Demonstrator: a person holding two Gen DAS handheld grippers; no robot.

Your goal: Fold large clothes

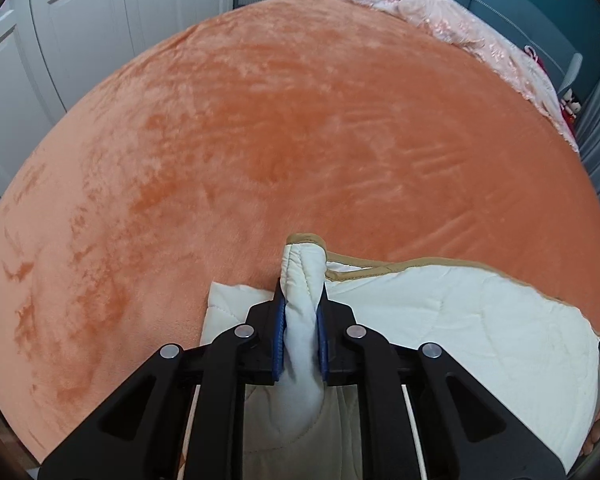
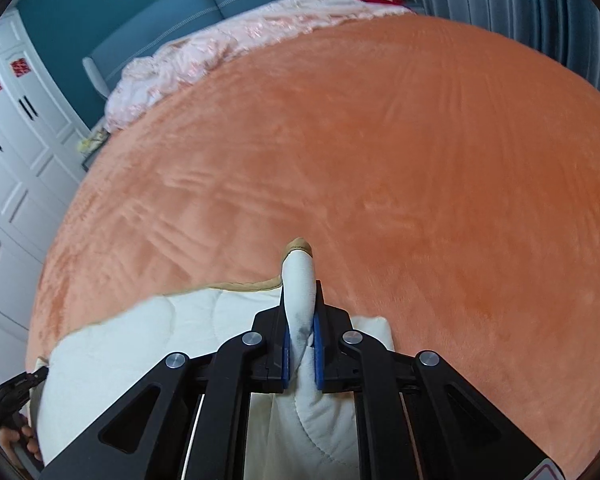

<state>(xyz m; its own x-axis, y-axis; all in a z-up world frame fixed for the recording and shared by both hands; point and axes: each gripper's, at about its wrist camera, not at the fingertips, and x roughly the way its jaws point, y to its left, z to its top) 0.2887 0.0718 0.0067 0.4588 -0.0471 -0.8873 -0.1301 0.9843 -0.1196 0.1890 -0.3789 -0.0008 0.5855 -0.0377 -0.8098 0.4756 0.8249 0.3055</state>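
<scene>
Both corners pinched. Left hand-held gripper point(image 1: 302, 320) clenched on a bunched corner of the white quilt point(image 1: 460, 320), tan-trimmed tip poking up past the blue pads point(image 1: 279, 332). Right hand-held gripper point(image 2: 300, 332) clenched likewise on the other corner of the same edge, tip standing above the pads point(image 2: 286, 352). Quilt lying at the near end of the bed point(image 1: 300, 120), on the orange plush cover, tan binding running along its far edge between the two grips; rest of the orange cover bare ahead.

To do the fold well, probably: lift both corners together and level, keep the edge between them taut so no sag drags the plush, carry it forward across the bed in one even sweep, lay it down flat before letting go. Thick padding in narrow grips likely to slip if pulled sideways, so pull along the fingers. Match corners to the opposite edge, not to the pink bedding point(image 1: 420, 4) heaped by the headboard.

Containers: none seen in either view; only closed wardrobe doors point(image 2: 16, 128), contents hidden.
</scene>
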